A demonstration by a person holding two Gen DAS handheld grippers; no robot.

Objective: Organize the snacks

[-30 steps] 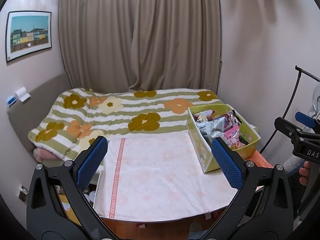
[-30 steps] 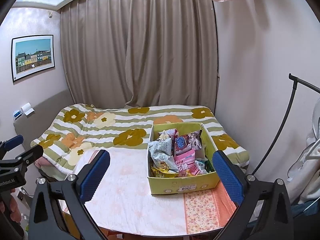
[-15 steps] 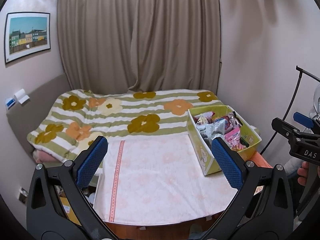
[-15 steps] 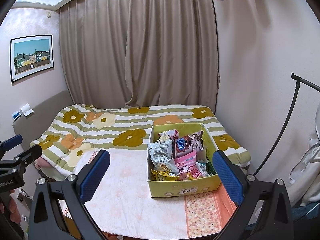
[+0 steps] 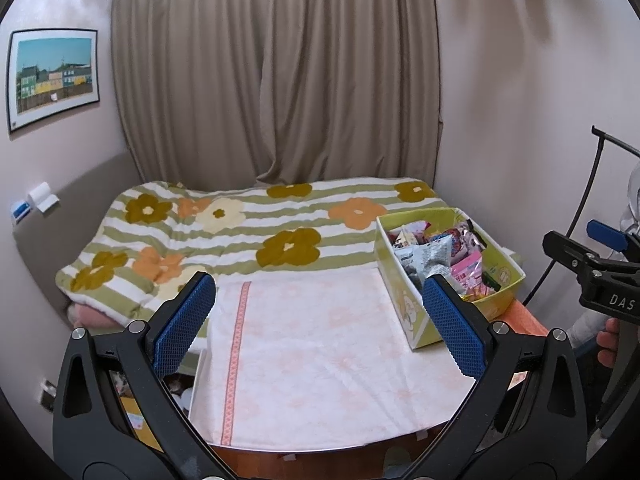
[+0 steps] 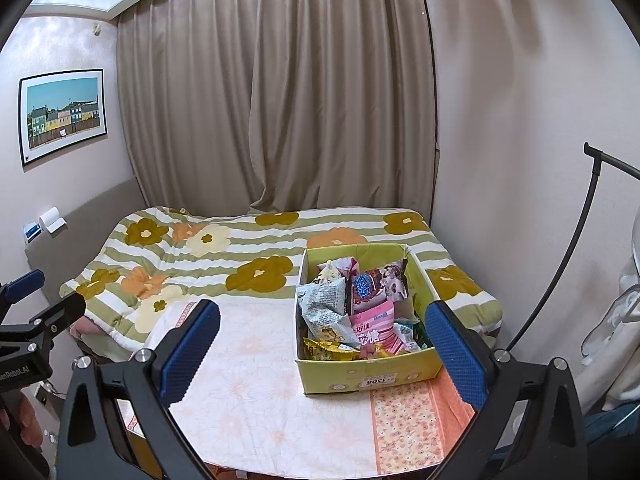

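A yellow-green cardboard box (image 6: pixel 372 374) full of snack packets (image 6: pixel 362 308) stands on the right part of a table with a pale pink floral cloth (image 6: pixel 256 396). It also shows in the left wrist view (image 5: pixel 408 320), at the table's right edge. My left gripper (image 5: pixel 320 326) is open and empty, above the near edge of the table, left of the box. My right gripper (image 6: pixel 320 350) is open and empty, in front of the box. Each gripper shows at the edge of the other's view.
A bed with a striped flower blanket (image 5: pixel 248 236) lies behind the table, below brown curtains (image 5: pixel 276 72). A black curved stand (image 6: pixel 568 256) rises at the right wall. A framed picture (image 5: pixel 52 76) hangs on the left wall.
Both views have shifted slightly; the box sits a little lower in the right wrist view. Both grippers stay open and empty.
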